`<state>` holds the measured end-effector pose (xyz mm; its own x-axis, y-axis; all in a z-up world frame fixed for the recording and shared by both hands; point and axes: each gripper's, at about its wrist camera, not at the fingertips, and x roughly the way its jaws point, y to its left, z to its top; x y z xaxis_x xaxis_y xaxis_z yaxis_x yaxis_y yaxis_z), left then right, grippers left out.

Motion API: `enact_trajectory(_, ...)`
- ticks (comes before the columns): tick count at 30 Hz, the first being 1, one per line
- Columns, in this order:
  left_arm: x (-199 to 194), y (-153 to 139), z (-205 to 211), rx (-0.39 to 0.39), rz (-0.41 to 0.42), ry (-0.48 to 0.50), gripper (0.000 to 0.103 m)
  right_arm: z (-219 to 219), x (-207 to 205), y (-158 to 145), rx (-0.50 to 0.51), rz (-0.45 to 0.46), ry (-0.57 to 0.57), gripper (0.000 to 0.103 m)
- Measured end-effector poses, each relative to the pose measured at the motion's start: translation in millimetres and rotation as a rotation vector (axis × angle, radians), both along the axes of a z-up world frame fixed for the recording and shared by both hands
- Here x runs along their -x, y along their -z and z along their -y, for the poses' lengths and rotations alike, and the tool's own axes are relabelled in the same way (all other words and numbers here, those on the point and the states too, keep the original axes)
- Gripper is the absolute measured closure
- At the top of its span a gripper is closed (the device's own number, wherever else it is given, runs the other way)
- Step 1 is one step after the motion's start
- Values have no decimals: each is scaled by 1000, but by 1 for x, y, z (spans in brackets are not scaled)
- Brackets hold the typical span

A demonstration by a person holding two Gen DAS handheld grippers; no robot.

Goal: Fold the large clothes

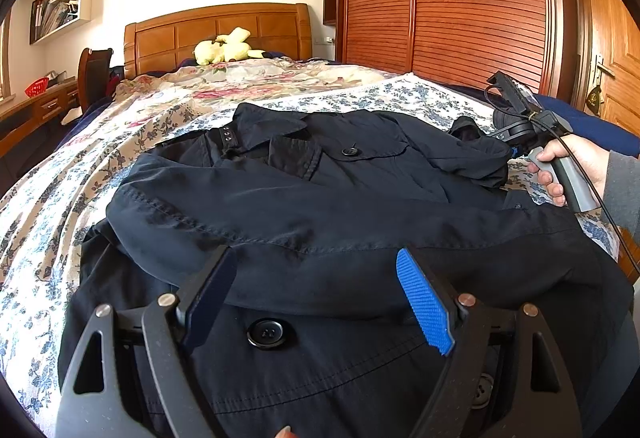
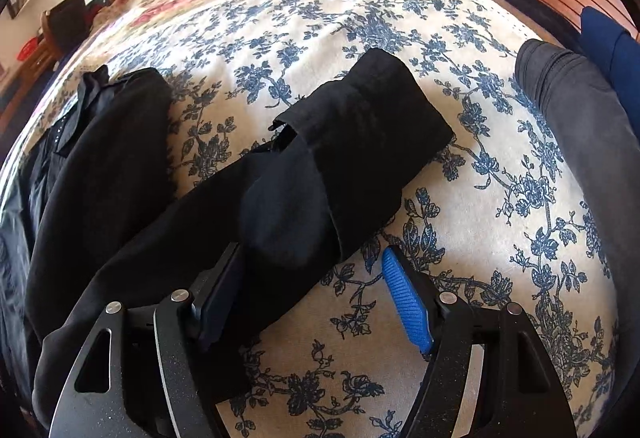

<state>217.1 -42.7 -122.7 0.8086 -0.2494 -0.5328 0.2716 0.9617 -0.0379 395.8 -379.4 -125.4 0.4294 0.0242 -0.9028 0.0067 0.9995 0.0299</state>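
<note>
My left gripper [image 1: 316,302] hovers with jaws spread, gripping nothing, over the near hem of the dark coat [image 1: 320,197], which lies front-up across the floral bedspread [image 1: 48,205]. To its right the coat's sleeve [image 2: 352,141] runs out over the bedspread, cuff far. My right gripper [image 2: 312,302] stands over that sleeve with jaws released — one pad against the cloth, the blue pad [image 2: 406,302] over bare bedspread. To fold cleanly, I judge I should pinch the sleeve's whole width and carry it left across the chest, flat — no twist.
</note>
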Motion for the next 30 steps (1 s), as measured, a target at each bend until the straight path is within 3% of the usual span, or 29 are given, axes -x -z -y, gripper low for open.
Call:
enact_trajectory(4,0,0,0,-1,1,0,21,-3,-1,1,18,5,-13,31)
enact_trajectory(6,0,0,1,-3,-1,0,21,-7,0,0,7,15,-43,45)
enact_trajectory(8,0,0,1,-10,-1,-1,21,-11,2,-2,-55,32,-82,90)
enact_trajectory(9,1,1,1,-15,-2,-2,21,-12,4,-2,-69,36,-93,93)
enact_trajectory(14,8,-4,1,-31,-2,2,21,-22,14,-21,-42,105,-131,99)
enact_trajectory(19,20,-11,-6,-34,3,-1,21,-36,30,-72,-47,230,-160,100)
enact_trajectory(24,33,-21,-19,-16,-1,-11,21,-76,60,-135,-67,380,-286,101)
enact_trajectory(30,47,-36,-39,-3,23,-53,21,-138,95,-182,-86,462,-438,101)
